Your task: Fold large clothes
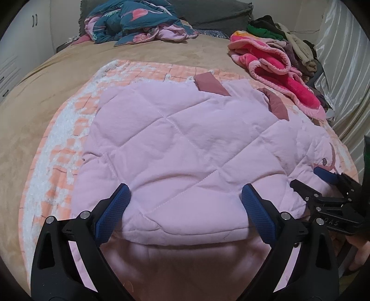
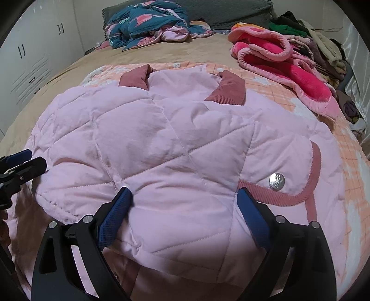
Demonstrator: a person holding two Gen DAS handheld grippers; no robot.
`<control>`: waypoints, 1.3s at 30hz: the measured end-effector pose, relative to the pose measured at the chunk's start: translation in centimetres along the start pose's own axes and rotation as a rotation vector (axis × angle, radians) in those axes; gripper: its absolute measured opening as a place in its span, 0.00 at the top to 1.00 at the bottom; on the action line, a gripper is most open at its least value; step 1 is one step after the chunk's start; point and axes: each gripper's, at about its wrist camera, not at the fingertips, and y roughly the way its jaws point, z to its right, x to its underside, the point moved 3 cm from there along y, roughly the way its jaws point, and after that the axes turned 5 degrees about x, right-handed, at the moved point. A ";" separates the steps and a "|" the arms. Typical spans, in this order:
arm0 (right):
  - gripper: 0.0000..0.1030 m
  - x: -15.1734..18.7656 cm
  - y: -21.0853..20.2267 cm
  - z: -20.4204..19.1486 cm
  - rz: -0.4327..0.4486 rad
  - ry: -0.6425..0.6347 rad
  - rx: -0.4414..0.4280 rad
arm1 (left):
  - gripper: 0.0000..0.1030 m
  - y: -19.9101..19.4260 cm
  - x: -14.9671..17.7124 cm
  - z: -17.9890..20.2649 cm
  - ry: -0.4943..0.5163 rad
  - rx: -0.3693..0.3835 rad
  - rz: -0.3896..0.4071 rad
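The pale pink diamond-quilted jacket (image 2: 161, 143) had dusty-rose corduroy trim; under it lay an orange-and-white checked blanket (image 1: 69, 129) on tan bedding (image 1: 34, 97).

Teal quilt (image 1: 138, 20), pink blanket (image 1: 275, 69), white wardrobe (image 2: 30, 60) beside bed.

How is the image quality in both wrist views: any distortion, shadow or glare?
Left wrist view: strong fisheye bending, dark vignette corners, shadow under the quilted pale pink jacket hem. Right wrist view: same bending, glare on the round silver snap button.
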 end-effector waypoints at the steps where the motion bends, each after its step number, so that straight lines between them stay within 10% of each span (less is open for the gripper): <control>1: 0.10 0.1 -0.2 0.0 0.002 0.002 0.002 | 0.12 -0.2 0.0 0.0 -0.003 0.004 0.000; 39: 0.04 2.2 -12.0 1.3 0.157 0.175 -0.129 | 0.09 -8.5 0.3 0.2 -0.027 0.062 0.104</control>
